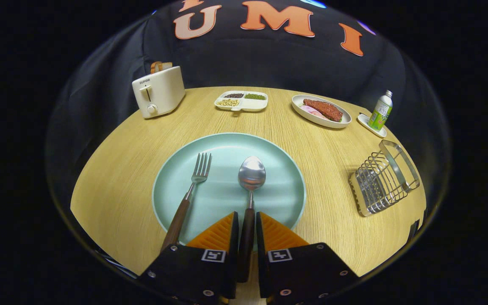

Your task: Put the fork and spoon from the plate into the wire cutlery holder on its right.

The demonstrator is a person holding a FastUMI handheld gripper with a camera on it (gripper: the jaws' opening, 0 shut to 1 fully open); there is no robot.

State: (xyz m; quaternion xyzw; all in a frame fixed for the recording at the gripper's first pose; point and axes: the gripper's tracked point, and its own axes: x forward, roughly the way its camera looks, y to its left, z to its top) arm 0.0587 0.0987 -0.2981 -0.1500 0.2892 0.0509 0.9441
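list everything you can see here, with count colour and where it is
table: 1, light wood, under everything
plate: 1, pale blue-green, just ahead of the fingers
fork: 1, silver head, dark brown handle, on the plate left of the spoon
spoon: 1, silver bowl, dark brown handle, on the plate, handle between the fingers
wire cutlery holder: 1, silver, right of the plate
toaster: 1, cream, bread in its slots, far left
divided dish: 1, white, beans and grains inside, far middle
oval dish: 1, white, red-brown food in it, far right
bottle: 1, green and white, on a small white tray beyond the holder
gripper: 1, fingers close on either side of the spoon handle
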